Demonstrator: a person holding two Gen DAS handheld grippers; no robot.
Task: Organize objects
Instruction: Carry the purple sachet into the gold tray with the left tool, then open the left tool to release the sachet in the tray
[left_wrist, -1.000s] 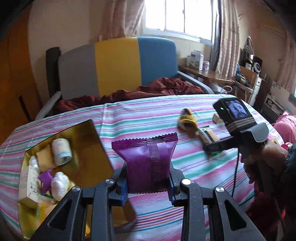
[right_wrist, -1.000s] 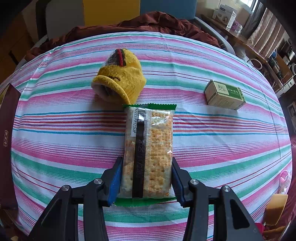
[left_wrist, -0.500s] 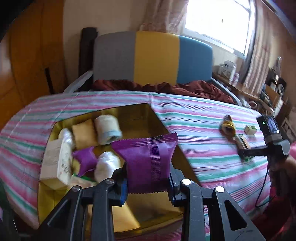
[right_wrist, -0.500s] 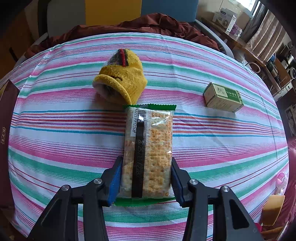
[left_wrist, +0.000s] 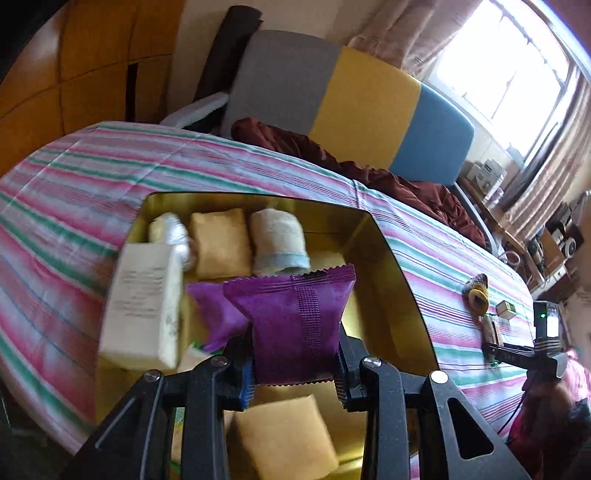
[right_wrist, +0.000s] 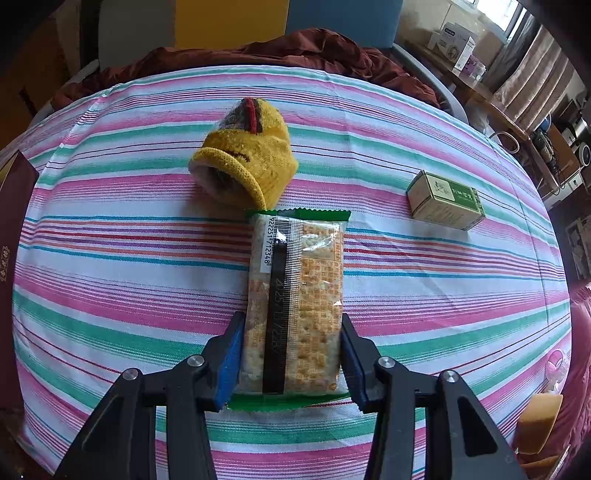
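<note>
Left tongs (left_wrist: 293, 363) gripping purple packet (left_wrist: 295, 325) above part-filled gold box (left_wrist: 391, 280); right tongs (right_wrist: 291, 354) clamping cracker pack (right_wrist: 295, 306); sock (right_wrist: 247, 166), carton (right_wrist: 445, 199) beyond, unsorted.

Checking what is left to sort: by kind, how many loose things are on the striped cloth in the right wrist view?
Cracker pack: 1
Knit sock: 1
Green carton: 1
Total: 3
</note>
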